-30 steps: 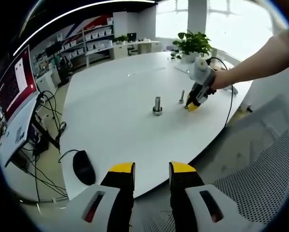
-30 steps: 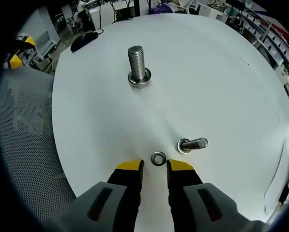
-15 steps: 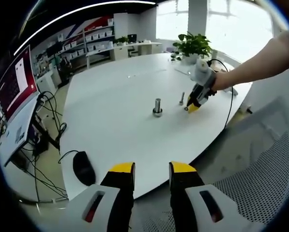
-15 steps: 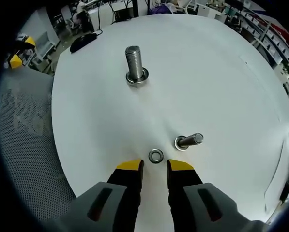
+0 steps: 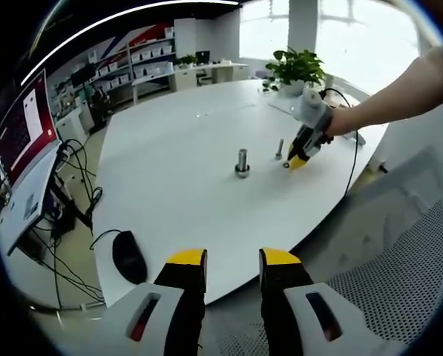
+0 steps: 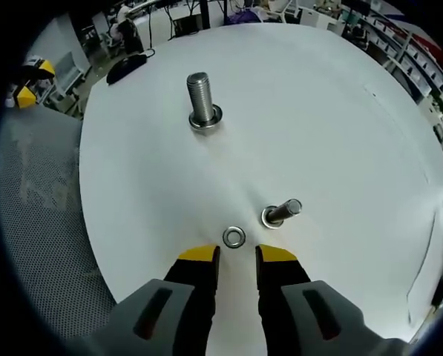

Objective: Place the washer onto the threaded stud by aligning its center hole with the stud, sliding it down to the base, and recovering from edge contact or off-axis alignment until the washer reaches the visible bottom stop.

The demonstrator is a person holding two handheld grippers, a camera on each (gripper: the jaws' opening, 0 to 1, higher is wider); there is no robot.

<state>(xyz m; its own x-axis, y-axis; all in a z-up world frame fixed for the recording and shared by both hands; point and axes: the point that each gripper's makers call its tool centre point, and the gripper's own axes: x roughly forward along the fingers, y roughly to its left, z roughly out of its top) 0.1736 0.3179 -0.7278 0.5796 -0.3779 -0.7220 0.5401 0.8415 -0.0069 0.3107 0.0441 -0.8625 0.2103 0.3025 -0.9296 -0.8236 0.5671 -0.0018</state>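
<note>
A small metal washer lies flat on the white table, just ahead of my right gripper, which stands open with nothing between its yellow-tipped fingers. A short threaded stud stands right of the washer. A larger threaded stud with a ring at its base stands farther off. From the left gripper view the larger stud and the short stud stand mid-table, and the right gripper hovers beside them, held by a person's hand. My left gripper is open, off the table's near edge.
A black computer mouse lies at the table's near left corner. A mesh chair stands to the right. A monitor and cables sit left. A potted plant stands at the far edge.
The right gripper has drawn back a little from the washer; the washer and studs sit slightly farther up its view. The left gripper has not moved.
</note>
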